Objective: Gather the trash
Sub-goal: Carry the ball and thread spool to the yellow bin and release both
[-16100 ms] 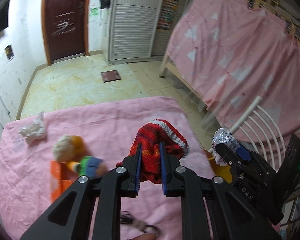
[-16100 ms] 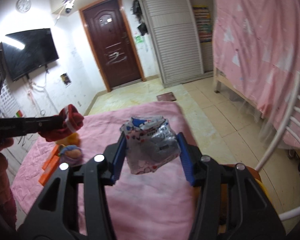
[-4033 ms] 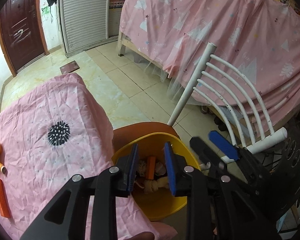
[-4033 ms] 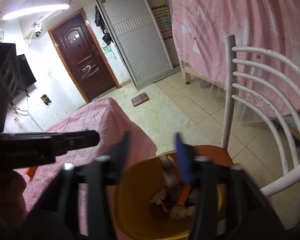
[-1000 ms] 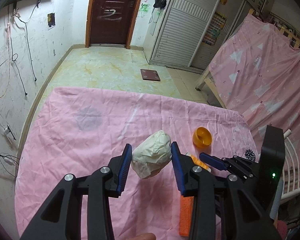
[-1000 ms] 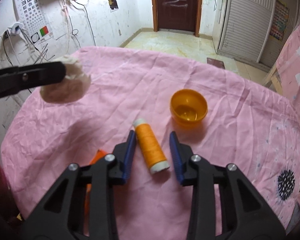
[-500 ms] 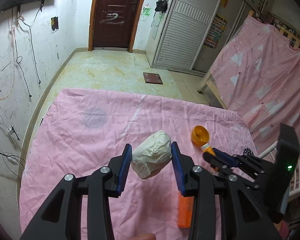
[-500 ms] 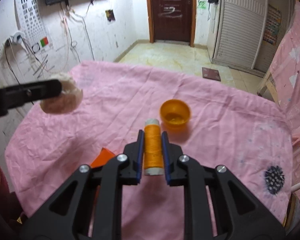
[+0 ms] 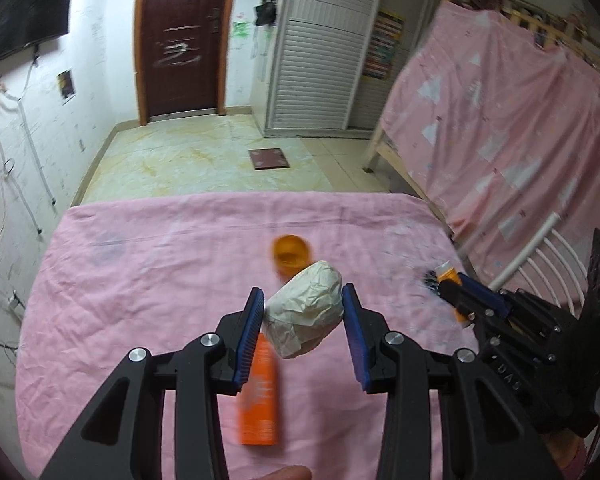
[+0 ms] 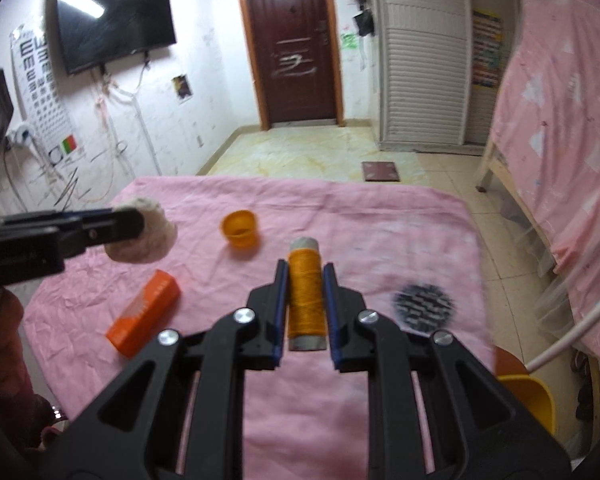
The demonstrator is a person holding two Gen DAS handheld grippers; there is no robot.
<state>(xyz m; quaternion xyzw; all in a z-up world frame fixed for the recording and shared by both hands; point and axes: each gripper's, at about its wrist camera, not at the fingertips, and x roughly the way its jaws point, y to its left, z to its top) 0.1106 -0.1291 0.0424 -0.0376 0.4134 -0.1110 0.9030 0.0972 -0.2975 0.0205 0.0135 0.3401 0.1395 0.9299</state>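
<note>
A pink cloth (image 10: 380,240) covered the table in a small room. Above it, the left gripper (image 9: 302,320) was clamped on a crumpled paper wad (image 9: 306,314), and the right gripper (image 10: 305,300) was clamped on an orange thread spool (image 10: 305,296), its long axis along the fingers. The yellow bin (image 10: 528,396) lay off the cloth's right edge, nearer the right gripper. An orange cup (image 10: 240,234) and an orange box (image 10: 144,314) rested on the cloth.

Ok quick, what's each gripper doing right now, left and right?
Left gripper: closed on the crumpled paper wad, held above the table.
Right gripper: closed on the orange thread spool, lifted off the cloth.
</note>
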